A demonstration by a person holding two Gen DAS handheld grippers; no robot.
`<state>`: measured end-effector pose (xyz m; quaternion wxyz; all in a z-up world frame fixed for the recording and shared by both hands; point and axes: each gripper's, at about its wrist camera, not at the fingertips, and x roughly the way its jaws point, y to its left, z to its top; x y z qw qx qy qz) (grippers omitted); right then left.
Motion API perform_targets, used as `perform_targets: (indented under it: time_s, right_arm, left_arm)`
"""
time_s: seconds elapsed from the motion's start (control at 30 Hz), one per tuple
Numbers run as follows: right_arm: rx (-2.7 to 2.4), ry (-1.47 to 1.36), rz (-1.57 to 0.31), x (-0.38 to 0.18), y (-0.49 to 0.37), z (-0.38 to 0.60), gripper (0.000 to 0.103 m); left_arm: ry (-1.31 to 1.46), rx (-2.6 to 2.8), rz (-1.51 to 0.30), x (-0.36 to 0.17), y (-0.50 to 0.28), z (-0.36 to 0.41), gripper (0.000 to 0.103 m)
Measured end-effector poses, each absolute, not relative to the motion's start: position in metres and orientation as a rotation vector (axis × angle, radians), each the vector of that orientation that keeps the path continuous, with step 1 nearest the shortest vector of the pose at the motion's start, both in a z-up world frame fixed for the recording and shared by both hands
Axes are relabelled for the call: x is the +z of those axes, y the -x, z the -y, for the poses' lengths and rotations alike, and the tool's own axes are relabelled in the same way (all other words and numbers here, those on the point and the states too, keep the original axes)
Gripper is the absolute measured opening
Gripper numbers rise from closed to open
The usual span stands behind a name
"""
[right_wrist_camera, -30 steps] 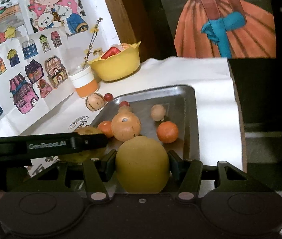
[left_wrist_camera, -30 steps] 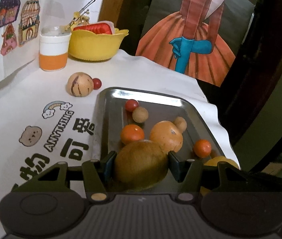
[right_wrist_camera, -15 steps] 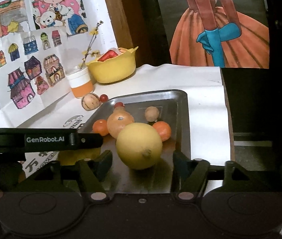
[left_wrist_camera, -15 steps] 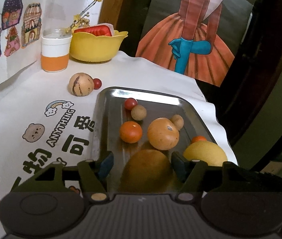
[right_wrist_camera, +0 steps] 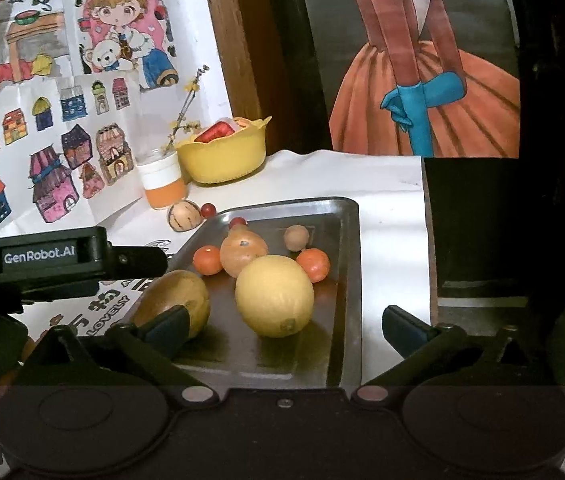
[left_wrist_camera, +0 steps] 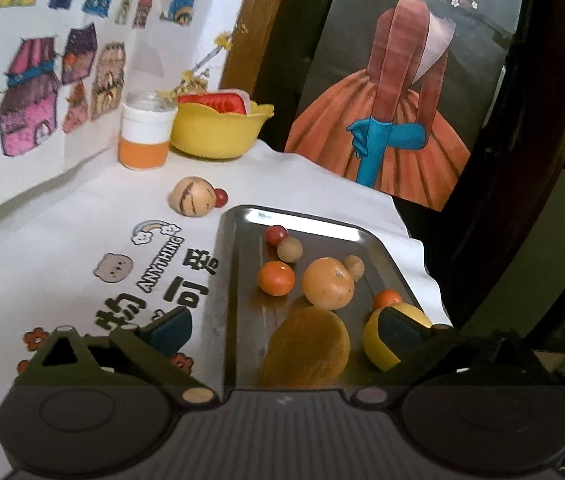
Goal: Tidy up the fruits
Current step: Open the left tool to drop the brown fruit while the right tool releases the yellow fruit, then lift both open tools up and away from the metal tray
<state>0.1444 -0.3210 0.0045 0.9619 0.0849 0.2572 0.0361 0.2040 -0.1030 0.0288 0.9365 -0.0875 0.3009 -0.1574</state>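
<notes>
Both the left gripper (left_wrist_camera: 282,328) and right gripper (right_wrist_camera: 286,326) stand wide apart, gripping nothing. On the rectangular steel tray (right_wrist_camera: 348,280), the oval brown kiwi (left_wrist_camera: 306,346) lies near its front-left rim, long axis running toward the far rim. Just beside it, the round yellow lemon (right_wrist_camera: 274,296) points its nub frontward, with bare tray to its right.

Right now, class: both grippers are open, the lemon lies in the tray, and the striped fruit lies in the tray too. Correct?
Not quite. The striped fruit lies on the cloth outside the tray, as the left wrist view shows. The lemon is in the tray, and both grippers are open.
</notes>
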Motion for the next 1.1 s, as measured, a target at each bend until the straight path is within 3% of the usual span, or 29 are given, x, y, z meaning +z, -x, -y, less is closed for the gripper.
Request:
perform_targets:
  time_s: [1.1]
  right_arm:
    - [0.125,-0.017,-0.535,-0.012,-0.047,0.252,0.102]
  left_arm:
    - [0.11,-0.138,-0.531,0.003,-0.079,0.023,0.103]
